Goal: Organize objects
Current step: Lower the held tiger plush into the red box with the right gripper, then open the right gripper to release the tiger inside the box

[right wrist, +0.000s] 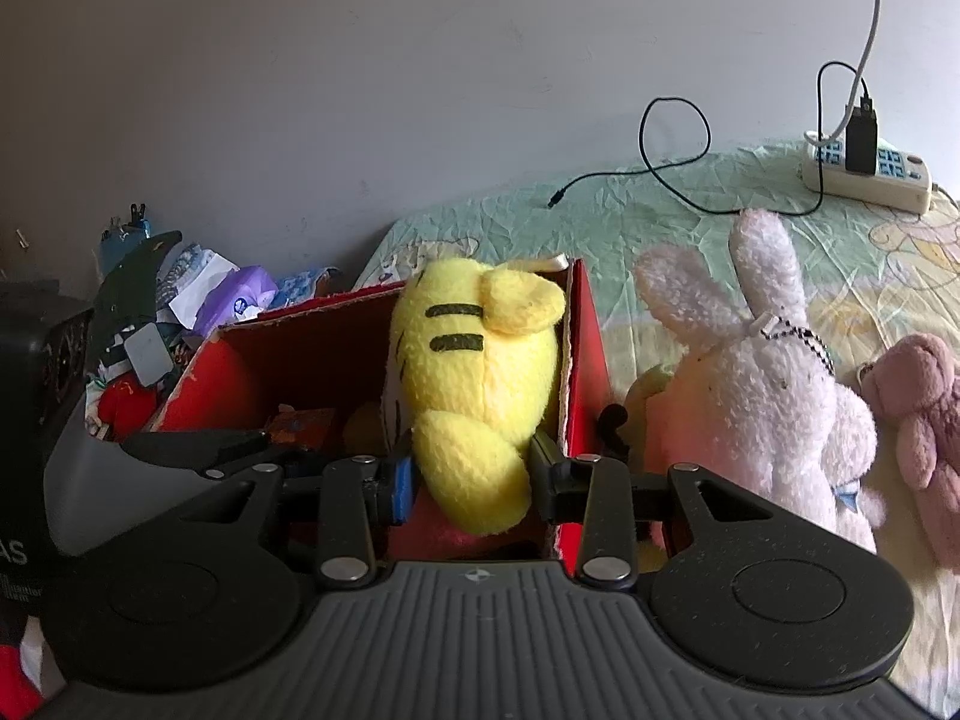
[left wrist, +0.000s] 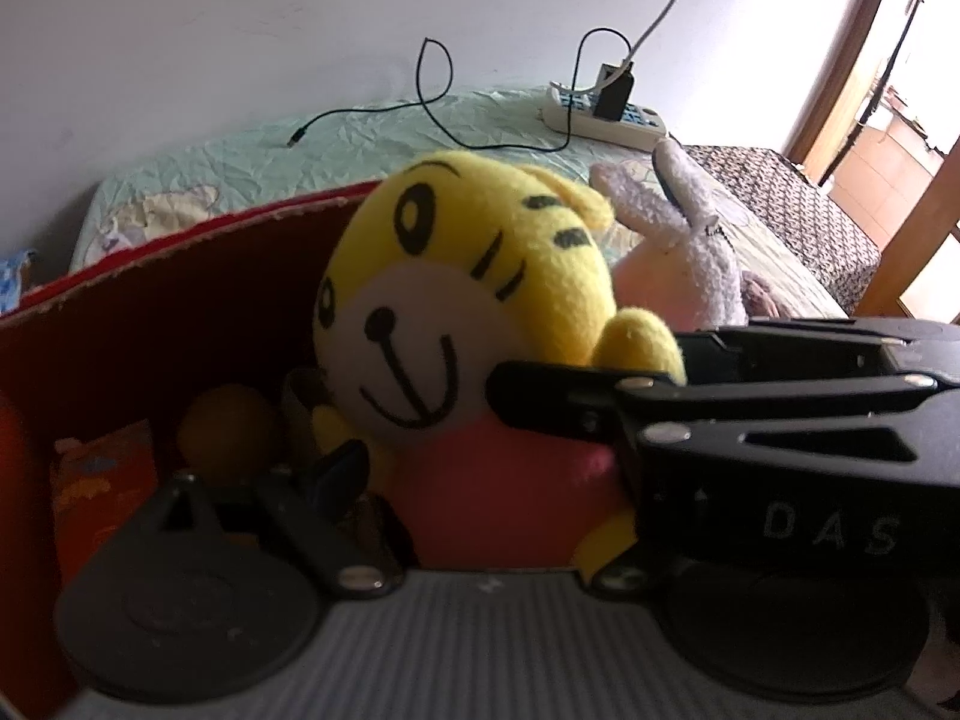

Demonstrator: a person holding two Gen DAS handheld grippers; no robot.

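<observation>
A yellow tiger plush [left wrist: 474,312] with a pink body sits in a red cardboard box [left wrist: 180,300]. It also shows from behind in the right wrist view [right wrist: 480,372], inside the box [right wrist: 585,348]. My right gripper [right wrist: 474,480] is shut on the tiger plush's arm, fingers on both sides of it. My left gripper [left wrist: 420,450] is close around the plush's pink body; the other gripper crosses over its right finger [left wrist: 540,402], and I cannot tell whether it grips.
A pale purple rabbit plush [right wrist: 774,372] and a pink bear [right wrist: 924,408] lie on the bed right of the box. A power strip [right wrist: 870,174] with a black cable sits at the back. Clutter [right wrist: 180,312] lies left of the box. Small toys [left wrist: 228,426] are inside the box.
</observation>
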